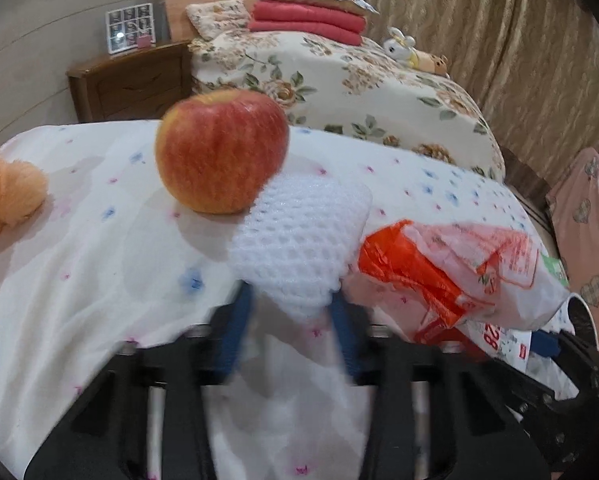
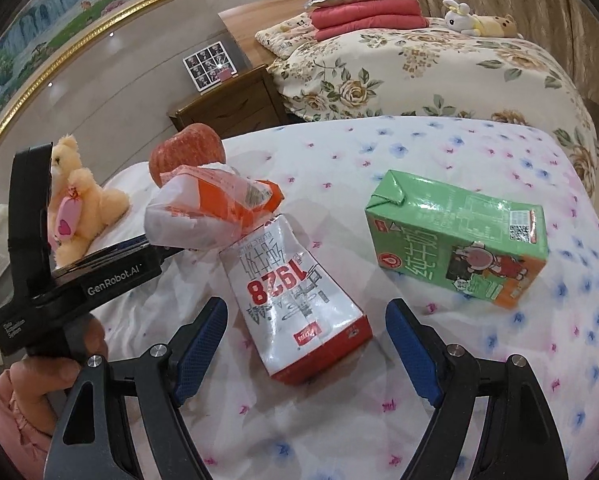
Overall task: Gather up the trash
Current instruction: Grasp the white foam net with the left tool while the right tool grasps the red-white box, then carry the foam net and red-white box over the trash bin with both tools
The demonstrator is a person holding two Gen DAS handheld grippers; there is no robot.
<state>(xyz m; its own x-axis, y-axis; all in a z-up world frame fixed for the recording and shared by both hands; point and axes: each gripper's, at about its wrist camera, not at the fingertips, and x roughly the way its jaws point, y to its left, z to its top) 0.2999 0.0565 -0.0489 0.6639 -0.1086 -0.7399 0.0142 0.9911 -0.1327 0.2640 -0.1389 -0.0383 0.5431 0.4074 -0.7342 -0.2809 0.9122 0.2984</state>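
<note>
Left tool (image 1: 291, 320): pinching the white foam net (image 1: 299, 236) beside the apple (image 1: 221, 152).
Right tool (image 2: 305, 344): wide, straddling the red-and-white carton (image 2: 299, 304), likely next trash.

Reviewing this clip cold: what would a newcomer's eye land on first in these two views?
Probably the big red apple on the flowered sheet, resting against a white foam net whose near end lies between the left gripper's blue pads. Next, the white and red carton lying between the right gripper's open jaws, with a green milk carton lying beside it.
</note>
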